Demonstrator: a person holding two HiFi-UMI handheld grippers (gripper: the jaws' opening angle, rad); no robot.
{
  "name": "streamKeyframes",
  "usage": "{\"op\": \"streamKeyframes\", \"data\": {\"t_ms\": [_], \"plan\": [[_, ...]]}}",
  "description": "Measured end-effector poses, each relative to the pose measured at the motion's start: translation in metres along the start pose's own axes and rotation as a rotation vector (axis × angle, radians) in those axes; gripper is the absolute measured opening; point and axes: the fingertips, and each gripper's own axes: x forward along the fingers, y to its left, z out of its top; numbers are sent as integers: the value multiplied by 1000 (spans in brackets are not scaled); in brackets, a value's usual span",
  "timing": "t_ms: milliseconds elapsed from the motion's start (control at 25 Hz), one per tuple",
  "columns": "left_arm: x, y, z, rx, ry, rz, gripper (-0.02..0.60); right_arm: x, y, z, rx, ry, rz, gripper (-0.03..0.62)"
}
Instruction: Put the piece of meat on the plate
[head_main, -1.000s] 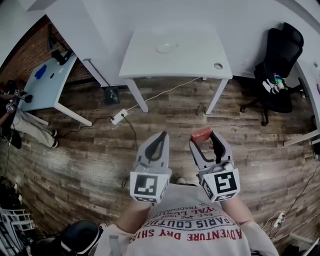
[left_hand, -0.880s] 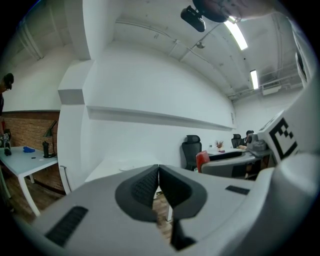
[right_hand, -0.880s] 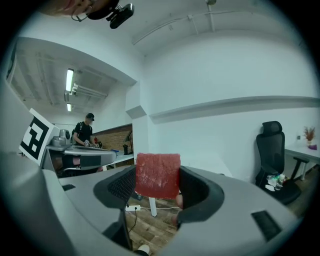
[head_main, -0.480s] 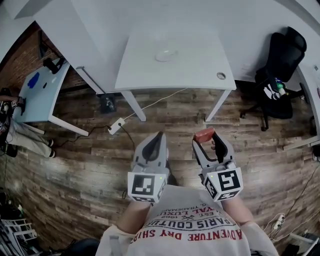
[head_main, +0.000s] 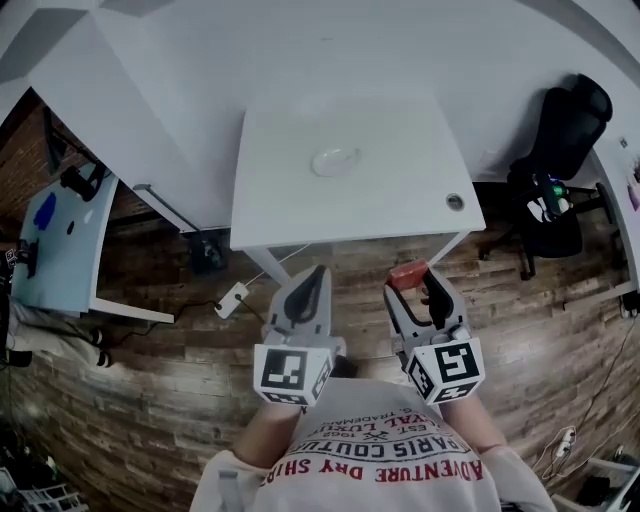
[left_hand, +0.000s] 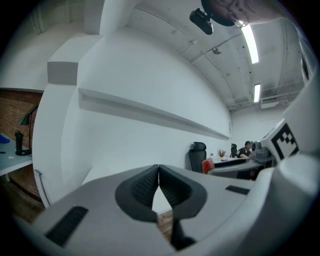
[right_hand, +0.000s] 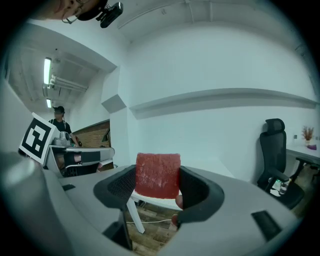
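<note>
- The white surface (head_main: 400, 200) now lies much closer to the person than a second ago. Its near edge sits just ahead of both grippers, so the walk-up looks nearly over.
- The piece of meat (right_hand: 158, 175) stays clamped between the jaws of the right gripper (head_main: 413, 290). It is a red slab held upright, and its grip looks unchanged during the approach.
- The meat hangs over the wooden floor (head_main: 540, 330), just short of the surface's edge.
- The left gripper (head_main: 317, 278) travels alongside as before, its jaws together on nothing.
- The plate (head_main: 336, 160) rests near the middle of the surface, well apart from the meat, and appears bare.
- The carry seems almost done. What likely remains is a reach over the edge to the plate, a lowering, and a release.
</note>
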Motion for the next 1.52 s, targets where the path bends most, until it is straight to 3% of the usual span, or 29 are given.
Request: {"op": "streamKeyframes", "data": {"t_ms": [240,520,720,1080,1520], "plan": [[57,57,13,11,4,-48,8,80,-4,30,-1,-14,-37,276],[96,97,3,-28,35,-46,8,139,-10,31,-8,32,-29,276],[126,118,-7,-51,56,-13,8,176,-24,26,1,59,-2,276],[224,141,1,-18,71,59,8,270,-85,42,5,51,98,276],[326,171,-13,-69,154,196,8,372,-148,39,8,161,235,276]]}}
